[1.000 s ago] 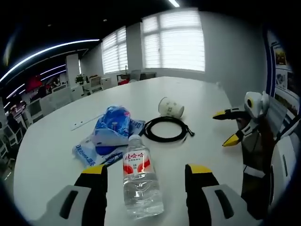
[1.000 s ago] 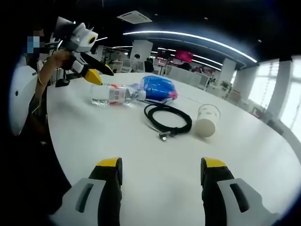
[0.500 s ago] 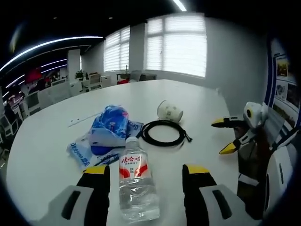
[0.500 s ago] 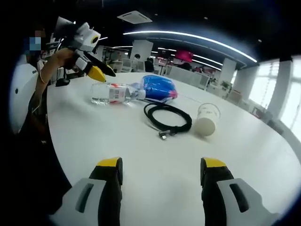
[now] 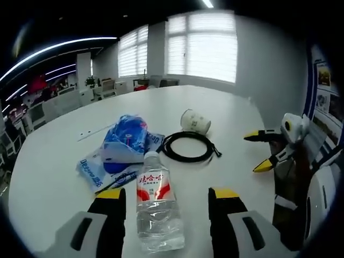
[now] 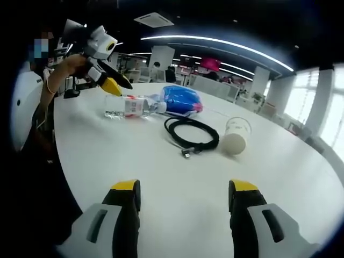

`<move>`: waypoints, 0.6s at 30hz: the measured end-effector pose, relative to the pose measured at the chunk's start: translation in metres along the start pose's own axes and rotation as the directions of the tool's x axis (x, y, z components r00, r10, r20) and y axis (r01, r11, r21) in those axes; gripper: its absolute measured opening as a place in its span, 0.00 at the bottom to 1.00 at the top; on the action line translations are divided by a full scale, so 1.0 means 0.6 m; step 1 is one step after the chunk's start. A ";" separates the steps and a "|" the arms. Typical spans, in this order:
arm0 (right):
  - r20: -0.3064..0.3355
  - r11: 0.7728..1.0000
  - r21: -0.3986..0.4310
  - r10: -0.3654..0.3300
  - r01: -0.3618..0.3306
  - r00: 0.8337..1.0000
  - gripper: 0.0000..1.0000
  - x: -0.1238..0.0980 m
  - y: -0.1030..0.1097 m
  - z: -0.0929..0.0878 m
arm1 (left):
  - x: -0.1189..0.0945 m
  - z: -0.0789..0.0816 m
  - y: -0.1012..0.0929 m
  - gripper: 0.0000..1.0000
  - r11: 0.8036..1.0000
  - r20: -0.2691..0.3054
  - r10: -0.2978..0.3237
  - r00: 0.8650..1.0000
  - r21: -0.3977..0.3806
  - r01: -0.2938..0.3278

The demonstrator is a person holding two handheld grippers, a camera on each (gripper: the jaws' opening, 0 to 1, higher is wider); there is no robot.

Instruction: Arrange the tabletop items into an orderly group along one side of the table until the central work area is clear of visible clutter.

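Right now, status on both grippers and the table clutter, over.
Left gripper open, astride lying water bottle. Right gripper open, empty. Blue pack, cable coil, tipped cup uncollected.

Left tongs [image 6: 114, 81] lower, nearer bottle [image 6: 129, 107]

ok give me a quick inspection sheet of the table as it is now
surface: white round table, bare near the right gripper.
job's things: water bottle lying on its side; blue packet on a flat wrapper; paper cup on its side; all loosely grouped mid-table.
clutter: thin strip beyond the packet, too small to identify.
grippers: left gripper open, jaws either side of the bottle, contact unclear; right gripper open, holding nothing, over bare table.
cables: black cable coiled between bottle and cup.
surroundings: office with desks, blinds on windows, ceiling light strips.
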State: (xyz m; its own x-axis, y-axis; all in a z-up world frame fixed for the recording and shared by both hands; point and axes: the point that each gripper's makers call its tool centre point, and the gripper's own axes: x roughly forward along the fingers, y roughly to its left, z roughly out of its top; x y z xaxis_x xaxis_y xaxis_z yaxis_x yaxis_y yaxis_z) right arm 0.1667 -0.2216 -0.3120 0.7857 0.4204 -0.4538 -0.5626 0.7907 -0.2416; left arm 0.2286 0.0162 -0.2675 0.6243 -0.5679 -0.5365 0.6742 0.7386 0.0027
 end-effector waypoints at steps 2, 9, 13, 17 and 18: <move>0.001 1.000 0.000 0.001 -0.001 1.000 0.64 0.000 0.000 -0.001 | -0.002 0.001 0.020 0.59 0.996 -0.013 0.082 0.997 0.031 -0.082; 0.004 1.000 0.003 -0.003 0.003 1.000 0.63 -0.002 -0.002 -0.003 | 0.001 0.008 0.011 0.59 0.999 -0.012 0.042 0.999 0.008 -0.042; 0.003 1.000 0.001 -0.001 0.001 1.000 0.63 -0.003 -0.001 -0.004 | 0.005 0.007 0.008 0.58 0.999 -0.025 0.038 0.999 0.018 -0.037; 0.006 1.000 0.001 -0.001 0.001 1.000 0.63 -0.004 -0.001 -0.003 | 0.013 0.007 0.010 0.58 0.998 -0.039 0.051 0.998 0.033 -0.049; 0.007 1.000 -0.002 0.000 0.000 1.000 0.63 -0.004 -0.001 -0.003 | 0.015 0.007 0.011 0.58 0.998 -0.044 0.050 0.998 0.039 -0.048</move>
State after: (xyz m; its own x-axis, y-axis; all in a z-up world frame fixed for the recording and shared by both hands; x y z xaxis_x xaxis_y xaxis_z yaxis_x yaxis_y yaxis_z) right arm 0.1645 -0.2241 -0.3123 0.7875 0.4233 -0.4479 -0.5630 0.7897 -0.2437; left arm 0.2404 0.0145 -0.2688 0.6390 -0.5139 -0.5724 0.6582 0.7504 0.0611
